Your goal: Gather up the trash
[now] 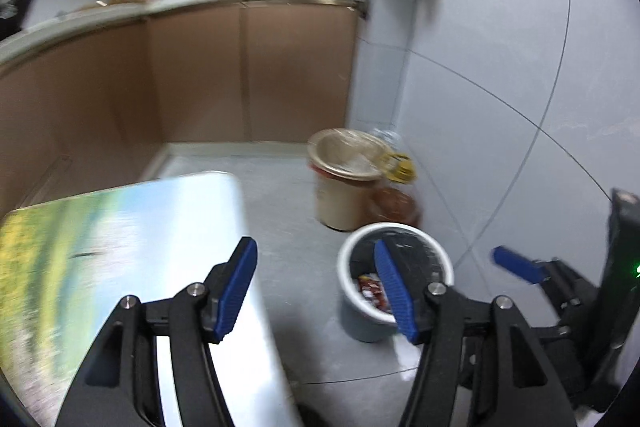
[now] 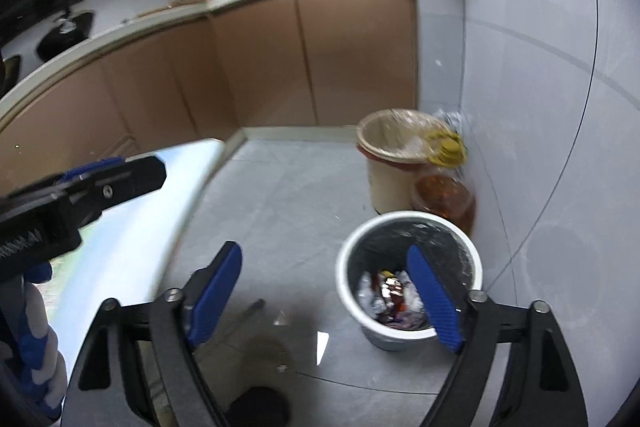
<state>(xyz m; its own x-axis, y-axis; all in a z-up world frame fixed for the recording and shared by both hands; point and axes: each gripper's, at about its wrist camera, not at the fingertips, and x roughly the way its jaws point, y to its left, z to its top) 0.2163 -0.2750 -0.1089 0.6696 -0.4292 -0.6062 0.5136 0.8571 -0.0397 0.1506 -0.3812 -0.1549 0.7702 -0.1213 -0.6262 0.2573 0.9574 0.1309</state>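
Both my grippers hang empty over the floor, jaws spread, nothing between them.

My left gripper (image 1: 316,291) and right gripper (image 2: 326,295) point down toward the white round plastic bin with a black liner (image 2: 472,269), where crumpled foil and red wrappers (image 2: 394,297) lie, so I judge the trash is dropped. The glossy printed tabletop (image 1: 120,247) is motion-blurred; what remains on it I cannot tell.

Bare floor (image 2: 280,187) lies open at 12 o'clock; the bench (image 2: 152,211) edge blocks 9 o'clock, 2 bins (image 2: 408,331) crowd 2 o'clock.
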